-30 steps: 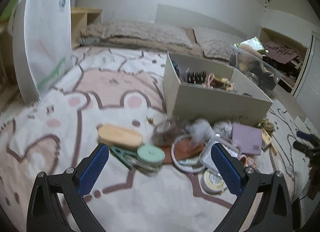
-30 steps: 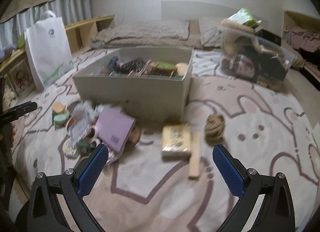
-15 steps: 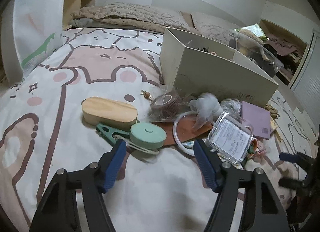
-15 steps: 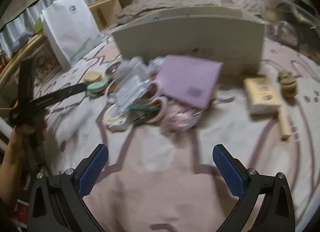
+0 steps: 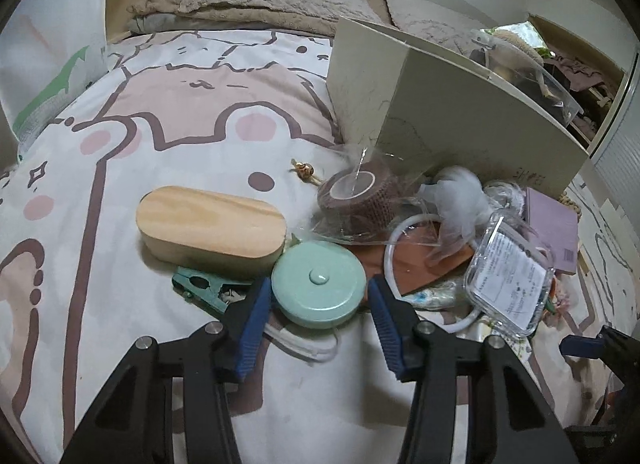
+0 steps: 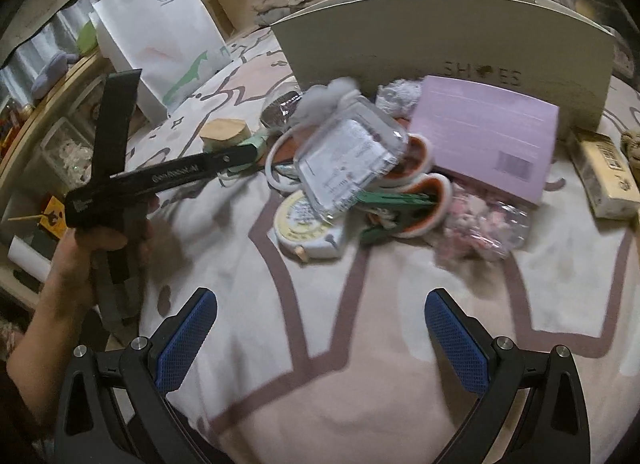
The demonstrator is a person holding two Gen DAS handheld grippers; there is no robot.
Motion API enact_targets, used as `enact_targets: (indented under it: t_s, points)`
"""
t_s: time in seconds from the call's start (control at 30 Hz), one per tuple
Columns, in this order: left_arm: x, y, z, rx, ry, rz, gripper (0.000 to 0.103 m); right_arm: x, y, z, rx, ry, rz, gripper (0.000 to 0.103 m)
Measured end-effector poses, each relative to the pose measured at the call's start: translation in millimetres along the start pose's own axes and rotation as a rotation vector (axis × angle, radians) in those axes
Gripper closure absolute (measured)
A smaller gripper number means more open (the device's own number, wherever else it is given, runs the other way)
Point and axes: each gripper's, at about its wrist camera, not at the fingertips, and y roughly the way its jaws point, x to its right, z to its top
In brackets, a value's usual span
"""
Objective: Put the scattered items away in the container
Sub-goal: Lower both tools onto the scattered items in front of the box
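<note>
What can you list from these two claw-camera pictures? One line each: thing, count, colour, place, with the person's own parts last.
Round case: one, mint green, between the left claw's blue pads.
Wooden oval box: one, pale wood, beside the case.
Clip: one, green, under the box's edge.
Tape roll: one, brown, in clear wrap near the container.
Clear packet: one, white label, atop the pile.
Booklet: one, lilac, leaning on the container.
Container: one, cream, behind the pile.
Paper bag: one, white, far left.
Bedspread: one, cream and pink, underneath everything.
Left claw: closing round the case.
Right claw: open, empty.
Hand: one, holding the left claw's handle.
</note>
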Motion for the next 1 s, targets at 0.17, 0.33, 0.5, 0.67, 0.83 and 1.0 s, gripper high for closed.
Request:
enact_targets:
  t_s: [0.17, 0.33, 0.5, 0.67, 0.83, 1.0]
  points:
    - [3.9, 2.1, -1.9, 0.001, 0.028, 0.022, 0.054, -9.6, 14.1, 8.3, 0.000, 0.004, -0.001, 0.015]
    - [7.3, -4.6, -5.8, 0.004, 0.033, 0.009, 0.054, -12.0, 25.3, 15.5, -0.010, 0.030, -0.020, 0.027]
    - [10.1, -18.8, -22.4, 0.006, 0.015, -0.060, 0.054, -15.4, 35.0, 20.0, -0.011, 0.007, -0.082, 0.044]
    - [13.6, -35.1, -45.0, -0.006, 0.008, -0.090, 0.054, -12.8, 41.2, 24.0, -0.008, 0.007, -0.102, 0.051]
    - [15.4, -49.6, -62.1, -0.016, 0.013, -0.073, 0.054, -23.5, 52.8, 26.2, -0.001, -0.083, -0.151, 0.051]
    - [12.9, -55.2, -73.2, 0.013, -0.028, -0.067, 0.054, -25.6, 57.8, 25.9, 0.017, -0.121, -0.158, 0.051]
